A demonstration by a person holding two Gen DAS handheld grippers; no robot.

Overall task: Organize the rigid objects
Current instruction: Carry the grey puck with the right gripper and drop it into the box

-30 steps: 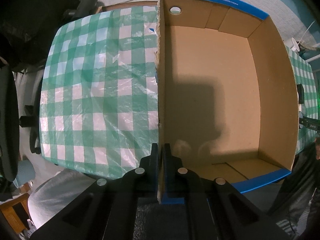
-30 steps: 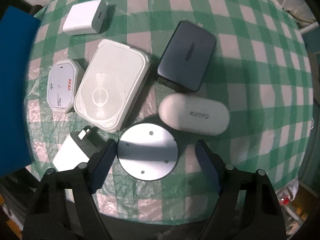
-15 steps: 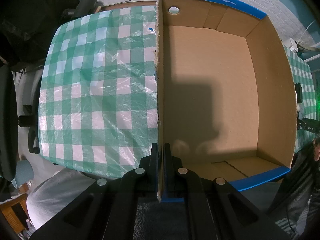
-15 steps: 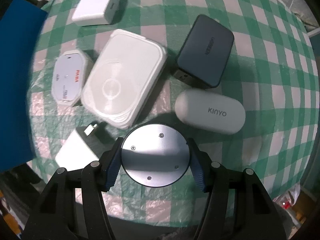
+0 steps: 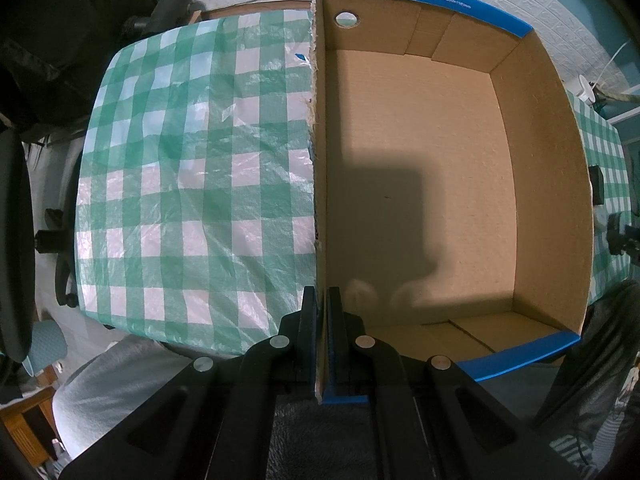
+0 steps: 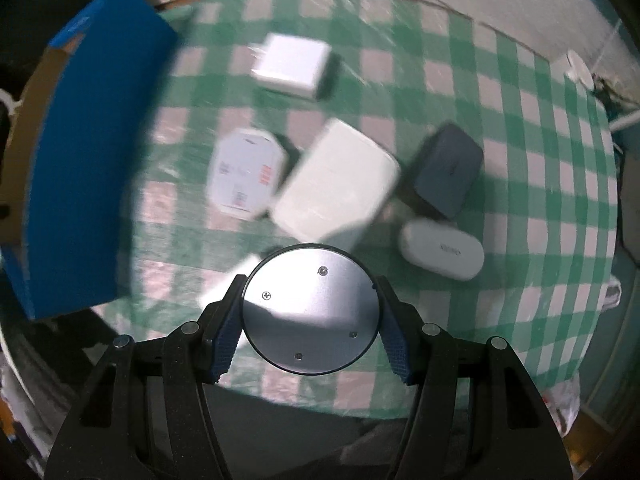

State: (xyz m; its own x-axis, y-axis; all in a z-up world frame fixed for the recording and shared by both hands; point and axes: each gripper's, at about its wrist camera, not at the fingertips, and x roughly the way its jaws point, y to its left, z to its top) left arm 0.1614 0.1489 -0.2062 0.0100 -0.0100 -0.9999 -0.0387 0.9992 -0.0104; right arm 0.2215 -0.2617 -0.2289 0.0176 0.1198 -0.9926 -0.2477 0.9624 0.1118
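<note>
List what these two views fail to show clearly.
- Right wrist: motion blur smears the print on the white pack.
- Right wrist: the disc and fingers cover most of a white charger.
- Left wrist: the box wall hides the items beyond it.

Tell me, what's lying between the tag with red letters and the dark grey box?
In the right wrist view, a big white flat box lies between the red-lettered tag and the dark grey box.
</note>
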